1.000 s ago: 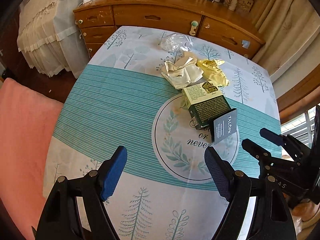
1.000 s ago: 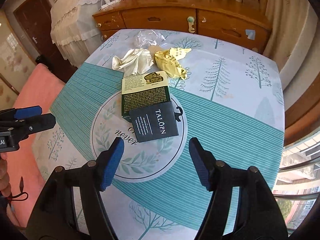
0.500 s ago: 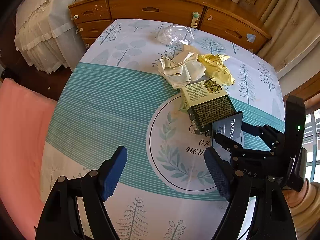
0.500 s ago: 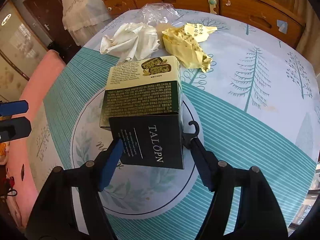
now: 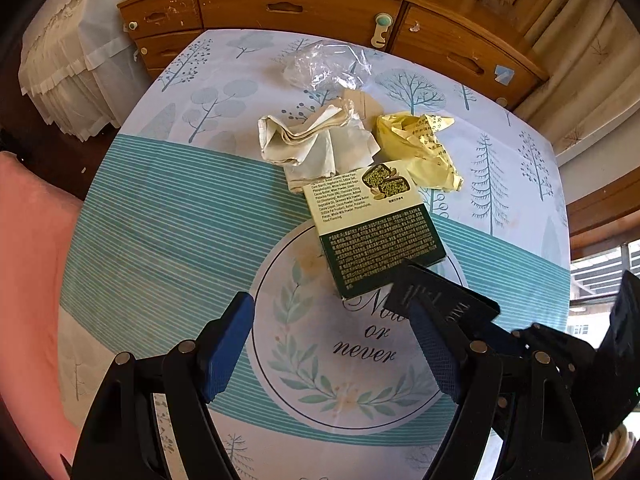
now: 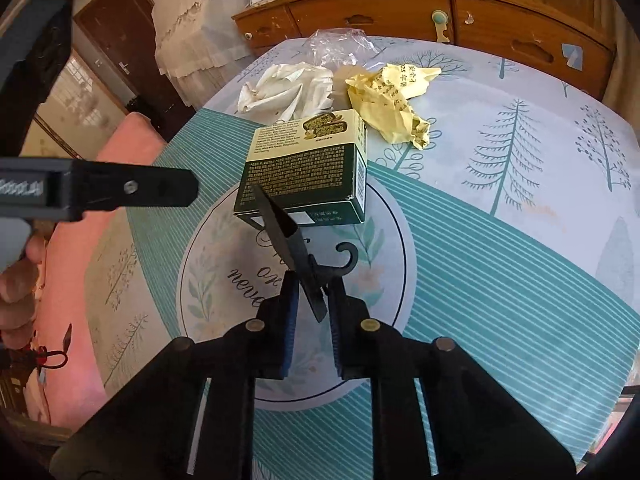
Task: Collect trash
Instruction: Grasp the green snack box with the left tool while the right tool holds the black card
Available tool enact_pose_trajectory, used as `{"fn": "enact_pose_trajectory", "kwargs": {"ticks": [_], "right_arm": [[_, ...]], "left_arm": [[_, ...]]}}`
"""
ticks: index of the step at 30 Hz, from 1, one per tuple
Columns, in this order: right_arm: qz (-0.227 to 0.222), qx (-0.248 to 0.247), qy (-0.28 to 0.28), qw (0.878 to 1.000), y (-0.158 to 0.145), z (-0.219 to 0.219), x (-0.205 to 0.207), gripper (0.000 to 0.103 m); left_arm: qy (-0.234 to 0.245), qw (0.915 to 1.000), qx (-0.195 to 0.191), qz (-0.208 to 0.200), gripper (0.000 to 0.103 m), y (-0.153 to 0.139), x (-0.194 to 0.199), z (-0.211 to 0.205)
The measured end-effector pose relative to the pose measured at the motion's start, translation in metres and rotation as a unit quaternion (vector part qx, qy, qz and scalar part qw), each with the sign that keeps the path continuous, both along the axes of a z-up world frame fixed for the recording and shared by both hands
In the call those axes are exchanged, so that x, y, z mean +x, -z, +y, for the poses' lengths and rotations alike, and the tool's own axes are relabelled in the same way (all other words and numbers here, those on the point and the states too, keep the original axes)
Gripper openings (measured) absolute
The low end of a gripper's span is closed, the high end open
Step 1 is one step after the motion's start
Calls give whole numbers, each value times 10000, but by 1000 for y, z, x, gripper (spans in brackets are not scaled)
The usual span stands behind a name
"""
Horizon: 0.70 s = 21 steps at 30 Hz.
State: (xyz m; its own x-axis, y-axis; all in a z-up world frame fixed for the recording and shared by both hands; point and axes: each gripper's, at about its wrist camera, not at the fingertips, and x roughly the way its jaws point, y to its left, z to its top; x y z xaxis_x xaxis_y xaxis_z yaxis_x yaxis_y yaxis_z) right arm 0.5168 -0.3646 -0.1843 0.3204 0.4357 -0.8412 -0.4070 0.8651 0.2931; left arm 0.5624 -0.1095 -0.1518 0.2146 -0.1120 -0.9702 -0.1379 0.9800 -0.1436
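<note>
The dark card [image 6: 286, 236] is pinched edge-on between the right fingers [image 6: 313, 296], which have just been closing on it; it is lifted off the worktop [image 6: 500, 240] and tilted. Only the near corner is held, so a slip or twist is judged likely if the card is swung fast. Its far end lies against the green box [image 6: 308, 172] just ahead of the fingers, and the box could be dragged or tipped by a careless lift.

The left fingers [image 5: 332, 352] are held wide apart with nothing between them, above the printed circle, with the card just beside the right-hand one; a knock between the two tools is a risk.

Beyond the box, white paper [image 5: 316, 144], a yellow wrapper [image 5: 420, 152] and a clear bag [image 5: 328, 64] are left waiting. Open cloth is offered on either side of the fingers; the worktop's far edge sits close to the wooden dresser [image 5: 320, 4].
</note>
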Motion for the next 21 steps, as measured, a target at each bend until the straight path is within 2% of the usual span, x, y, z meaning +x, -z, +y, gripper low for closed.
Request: {"fn": "enact_pose_trajectory", "kwargs": {"ticks": [3,6,10,15,17,21], "right_arm": [[-75,57,315,9995,-10,-19,-5,9],[-131,75,774,9969,-18,-43,-5,9],[-206,72,1260,9918,-27,-73,-4,8],[-243,153,1572,9872,-32,-93,-2,8],[-245,191,1625,9862,-33,-96,-1,8],[-219,237,1636,9860,-32,-93,-4,8]], "left_arm": [[-159,9998,64,118,82,10,18,-6],[-347,9991,-49,250,82,19,35,-14],[-398,9984,38,391,82,29,55,-31],[-481,9963,351,623,82,47,73,-49],[-457,9959,589,519,82,47,79,-58],[-419,9946,831,469,82,49,87,-68]]}}
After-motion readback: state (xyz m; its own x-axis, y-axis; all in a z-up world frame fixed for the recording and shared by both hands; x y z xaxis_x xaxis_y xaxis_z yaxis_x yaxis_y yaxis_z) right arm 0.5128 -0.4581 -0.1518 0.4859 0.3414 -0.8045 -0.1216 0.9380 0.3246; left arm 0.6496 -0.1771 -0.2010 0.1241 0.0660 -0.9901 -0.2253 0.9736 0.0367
